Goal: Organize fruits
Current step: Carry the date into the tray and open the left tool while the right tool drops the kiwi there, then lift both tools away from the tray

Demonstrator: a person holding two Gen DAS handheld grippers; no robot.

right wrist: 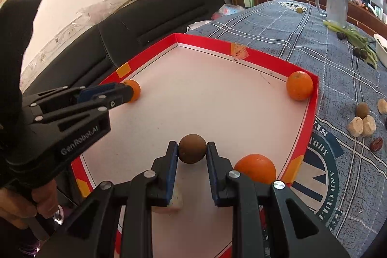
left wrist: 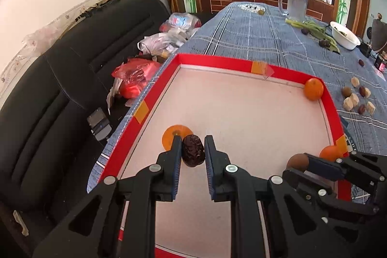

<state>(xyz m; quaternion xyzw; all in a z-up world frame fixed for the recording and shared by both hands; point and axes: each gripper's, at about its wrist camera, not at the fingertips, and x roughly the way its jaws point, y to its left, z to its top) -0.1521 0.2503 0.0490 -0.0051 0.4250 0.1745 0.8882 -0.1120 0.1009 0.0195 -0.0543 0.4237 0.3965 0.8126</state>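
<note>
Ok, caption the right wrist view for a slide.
Right gripper carries a round brown fruit over the red-rimmed tray, three oranges inside.

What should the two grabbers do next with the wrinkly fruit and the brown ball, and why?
Probably lower both a little further and let go. The left gripper is shut on the wrinkled date and the right gripper on the round brown fruit, both already over the red-rimmed tray, where three oranges already lie. I cannot tell whether either fruit touches the floor yet.
</note>
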